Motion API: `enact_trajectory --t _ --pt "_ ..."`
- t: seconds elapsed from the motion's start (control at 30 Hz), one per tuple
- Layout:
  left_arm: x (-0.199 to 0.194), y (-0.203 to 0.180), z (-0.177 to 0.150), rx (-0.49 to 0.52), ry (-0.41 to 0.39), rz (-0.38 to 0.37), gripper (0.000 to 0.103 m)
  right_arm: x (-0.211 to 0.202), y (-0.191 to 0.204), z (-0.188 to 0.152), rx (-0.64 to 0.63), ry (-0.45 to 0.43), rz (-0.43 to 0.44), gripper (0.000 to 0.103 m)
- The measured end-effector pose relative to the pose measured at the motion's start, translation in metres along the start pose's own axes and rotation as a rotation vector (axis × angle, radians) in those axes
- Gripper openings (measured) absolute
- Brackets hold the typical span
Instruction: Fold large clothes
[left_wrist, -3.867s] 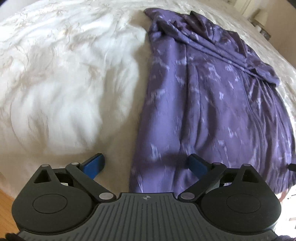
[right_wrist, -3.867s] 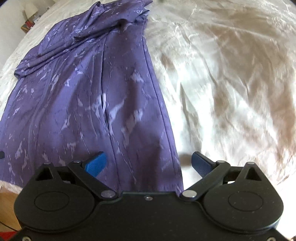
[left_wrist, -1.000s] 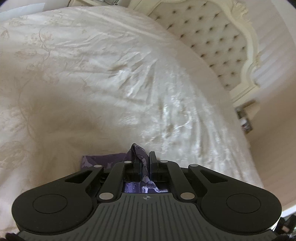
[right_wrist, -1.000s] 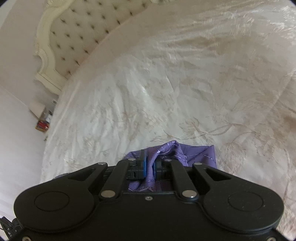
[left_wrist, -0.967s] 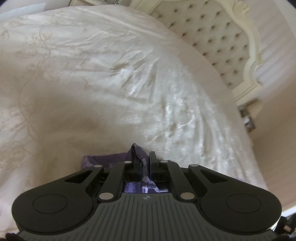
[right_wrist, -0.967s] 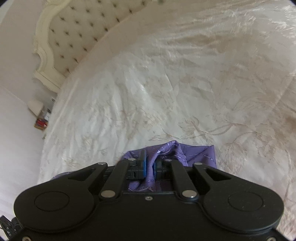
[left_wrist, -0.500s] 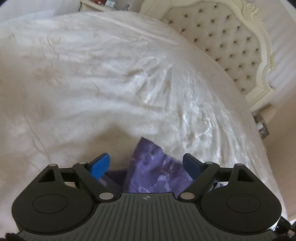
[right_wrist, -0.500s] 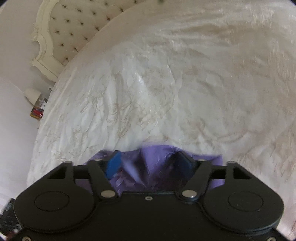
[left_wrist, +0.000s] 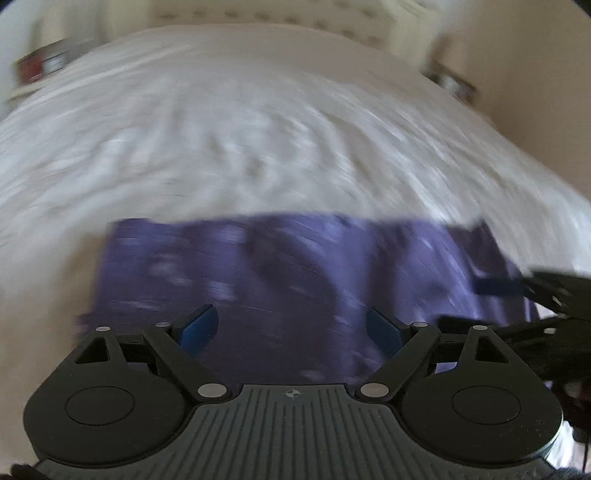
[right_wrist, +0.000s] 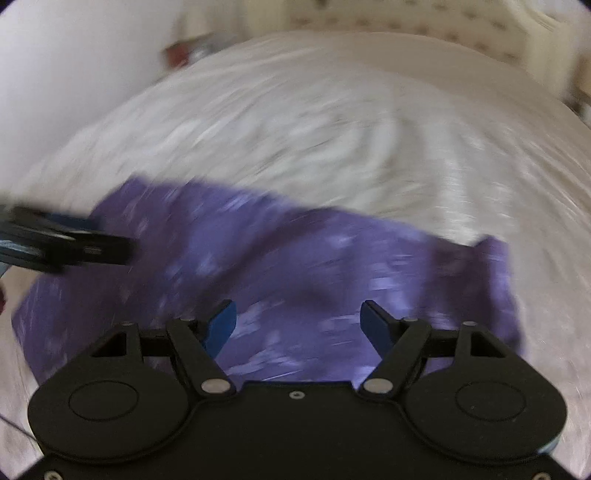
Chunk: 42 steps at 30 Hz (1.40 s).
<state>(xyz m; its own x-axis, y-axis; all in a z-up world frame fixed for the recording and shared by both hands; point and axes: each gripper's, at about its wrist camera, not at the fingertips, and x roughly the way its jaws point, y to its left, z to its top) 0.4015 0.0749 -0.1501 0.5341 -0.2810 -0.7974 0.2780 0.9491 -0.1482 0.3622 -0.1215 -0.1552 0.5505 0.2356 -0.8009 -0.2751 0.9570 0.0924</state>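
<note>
A purple patterned garment (left_wrist: 295, 266) lies folded as a wide band across the white bedspread, blurred by motion in both views. My left gripper (left_wrist: 291, 326) hovers over its near part, open, with blue pads apart and nothing pinched. In the right wrist view the same garment (right_wrist: 295, 266) spreads from left to right, its right corner slightly raised. My right gripper (right_wrist: 297, 321) is open above it too. Each view catches the other gripper at its edge: the right gripper (left_wrist: 546, 291) at the right, the left gripper (right_wrist: 70, 243) at the left.
The white embroidered bedspread (left_wrist: 277, 129) stretches away to a tufted cream headboard (right_wrist: 424, 18). A bedside table with small items (left_wrist: 40, 62) stands at the far left, another (left_wrist: 450, 81) at the far right. A pale wall (right_wrist: 74, 55) runs along the left.
Both grippers were shut on corners of the purple garment a second ago; they opened, let it drop flat on the bed, rolled level and drew back from it.
</note>
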Motion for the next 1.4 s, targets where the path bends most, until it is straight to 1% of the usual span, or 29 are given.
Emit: enact_trajectory --t 0.07,0.1,0.17,0.2,0.23,0.27,0.4,0.47,0.53,0.6,0.7,0.73,0.8,0.83,0.87,0.93,1.03,1.17,1.3,1.4 --pt "0.018 -0.006 -0.001 0.042 0.022 -0.011 0.087 0.012 0.009 0.001 -0.059 0.021 -0.003 0.076" --pt "0.026 -0.004 0.0 0.049 0.038 0.008 0.087 0.019 0.009 0.002 -0.08 0.03 -0.015 0.076" --pt "0.047 0.009 0.005 0.031 0.08 0.091 0.088 0.033 0.0 0.008 -0.096 0.047 -0.06 0.076" --pt "0.057 0.023 0.009 -0.002 0.095 0.114 0.091 0.04 -0.007 0.011 -0.086 0.054 -0.078 0.076" --pt "0.064 0.035 0.012 -0.031 0.105 0.114 0.094 0.047 -0.017 0.014 -0.064 0.064 -0.096 0.077" --pt "0.07 0.045 0.015 -0.044 0.113 0.116 0.094 0.053 -0.029 0.018 -0.033 0.075 -0.116 0.077" --pt "0.084 0.069 0.028 -0.022 0.127 0.151 0.096 0.073 -0.075 0.022 0.074 0.117 -0.194 0.077" --pt "0.089 0.082 0.03 -0.04 0.151 0.166 0.102 0.077 -0.09 0.022 0.117 0.129 -0.21 0.077" --pt "0.09 0.093 0.032 -0.064 0.164 0.169 0.102 0.077 -0.104 0.02 0.159 0.135 -0.22 0.079" --pt "0.084 0.098 0.035 -0.082 0.165 0.15 0.101 0.071 -0.112 0.02 0.196 0.128 -0.21 0.079" --pt "0.059 0.097 0.036 -0.074 0.117 0.138 0.1 0.047 -0.116 0.019 0.228 0.085 -0.187 0.083" --pt "0.048 0.098 0.035 -0.078 0.099 0.122 0.101 0.038 -0.118 0.016 0.246 0.068 -0.168 0.085" --pt "0.026 0.101 0.031 -0.095 0.069 0.074 0.101 0.017 -0.121 0.011 0.29 0.032 -0.132 0.093" --pt "0.015 0.103 0.028 -0.107 0.057 0.05 0.103 0.006 -0.122 0.006 0.31 0.017 -0.12 0.1" --pt "0.003 0.104 0.023 -0.121 0.049 0.029 0.103 -0.005 -0.122 0.002 0.326 0.005 -0.114 0.102" --pt "-0.017 0.106 0.011 -0.149 0.041 0.014 0.103 -0.025 -0.122 -0.011 0.362 -0.01 -0.109 0.102" --pt "-0.04 0.107 -0.016 -0.189 0.066 0.0 0.103 -0.048 -0.122 -0.035 0.423 -0.004 -0.098 0.102" --pt "-0.055 0.111 -0.048 -0.244 0.116 0.005 0.103 -0.066 -0.121 -0.07 0.504 0.038 -0.093 0.102" --pt "-0.059 0.116 -0.076 -0.314 0.169 0.008 0.103 -0.074 -0.124 -0.1 0.622 0.079 -0.086 0.102" --pt "-0.052 0.119 -0.087 -0.336 0.206 0.016 0.103 -0.071 -0.126 -0.115 0.683 0.101 -0.047 0.102"
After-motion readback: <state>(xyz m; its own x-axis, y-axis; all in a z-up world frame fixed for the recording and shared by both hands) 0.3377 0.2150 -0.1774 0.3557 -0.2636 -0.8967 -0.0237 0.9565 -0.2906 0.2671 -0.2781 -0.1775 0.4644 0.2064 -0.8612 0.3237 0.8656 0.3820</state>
